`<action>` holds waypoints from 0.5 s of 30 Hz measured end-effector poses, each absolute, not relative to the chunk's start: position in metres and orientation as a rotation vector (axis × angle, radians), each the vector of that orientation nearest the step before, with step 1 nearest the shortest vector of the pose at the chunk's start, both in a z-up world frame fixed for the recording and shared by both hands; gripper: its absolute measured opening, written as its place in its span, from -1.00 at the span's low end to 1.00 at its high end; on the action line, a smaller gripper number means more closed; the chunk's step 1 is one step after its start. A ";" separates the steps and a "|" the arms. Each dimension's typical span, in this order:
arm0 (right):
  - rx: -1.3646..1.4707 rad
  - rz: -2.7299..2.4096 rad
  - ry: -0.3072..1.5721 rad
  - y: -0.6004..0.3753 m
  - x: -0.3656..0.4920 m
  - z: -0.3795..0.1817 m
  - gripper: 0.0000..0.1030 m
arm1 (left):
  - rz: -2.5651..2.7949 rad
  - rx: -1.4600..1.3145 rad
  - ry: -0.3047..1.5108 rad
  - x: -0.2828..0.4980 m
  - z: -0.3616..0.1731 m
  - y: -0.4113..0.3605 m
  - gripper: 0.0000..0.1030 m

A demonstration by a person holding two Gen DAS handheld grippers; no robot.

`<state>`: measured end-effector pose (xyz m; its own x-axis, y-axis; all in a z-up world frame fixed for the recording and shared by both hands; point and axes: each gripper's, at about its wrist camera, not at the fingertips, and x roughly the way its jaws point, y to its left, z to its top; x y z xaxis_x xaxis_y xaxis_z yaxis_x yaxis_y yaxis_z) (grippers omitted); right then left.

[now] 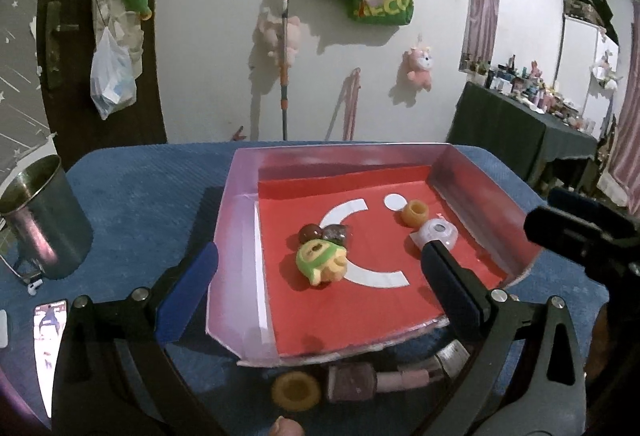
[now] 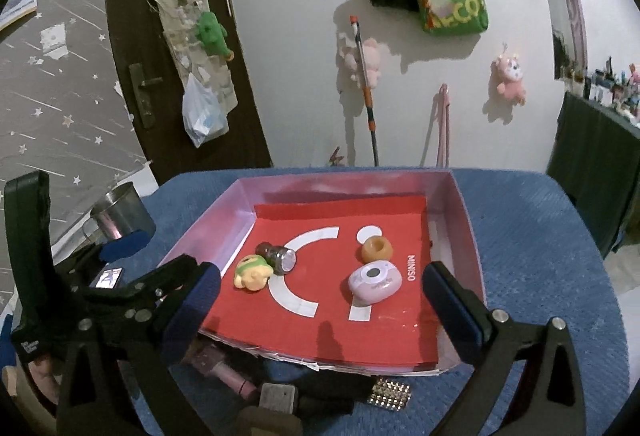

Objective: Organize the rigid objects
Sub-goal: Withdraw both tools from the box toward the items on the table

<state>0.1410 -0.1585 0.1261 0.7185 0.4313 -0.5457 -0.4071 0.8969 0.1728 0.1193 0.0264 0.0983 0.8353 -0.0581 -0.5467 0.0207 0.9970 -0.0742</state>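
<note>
A pink box with a red floor [image 1: 400, 300] [image 2: 384, 332] sits on the blue table. In it lie a green-and-yellow toy figure [image 1: 322, 262] [image 2: 251, 272], a dark brown bottle [image 1: 326, 234] [image 2: 277, 256], an orange ring [image 1: 416, 212] [image 2: 376, 248] and a lilac oval case [image 1: 437, 234] [image 2: 374, 282]. In front of the box lie a pink nail-polish bottle [image 1: 360, 382] [image 2: 224, 372], another orange ring [image 1: 296, 392] and a studded piece [image 2: 390, 394]. My left gripper [image 1: 316, 300] is open and empty over the box's near left part. My right gripper [image 2: 320, 312] is open and empty over the box's near edge.
A steel cup [image 1: 44, 220] [image 2: 122, 213] stands at the table's left. A phone [image 1: 50, 340] lies near the left front edge. The right gripper's body [image 1: 580, 232] shows at the right of the left wrist view. A dark cluttered table [image 1: 520, 127] stands behind.
</note>
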 end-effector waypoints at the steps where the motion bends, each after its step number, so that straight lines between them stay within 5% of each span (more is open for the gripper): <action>1: 0.036 0.455 0.598 -0.159 0.137 0.128 1.00 | -0.048 -0.072 0.582 0.117 0.098 0.026 1.00; 15: -0.032 0.365 0.493 -0.157 0.091 0.133 1.00 | -0.025 -0.050 0.565 0.084 0.093 0.015 1.00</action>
<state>0.0910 -0.1575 0.1330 0.8177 0.3347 -0.4682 -0.3500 0.9350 0.0573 0.0841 0.0151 0.0934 0.8444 -0.0376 -0.5344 0.0103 0.9985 -0.0540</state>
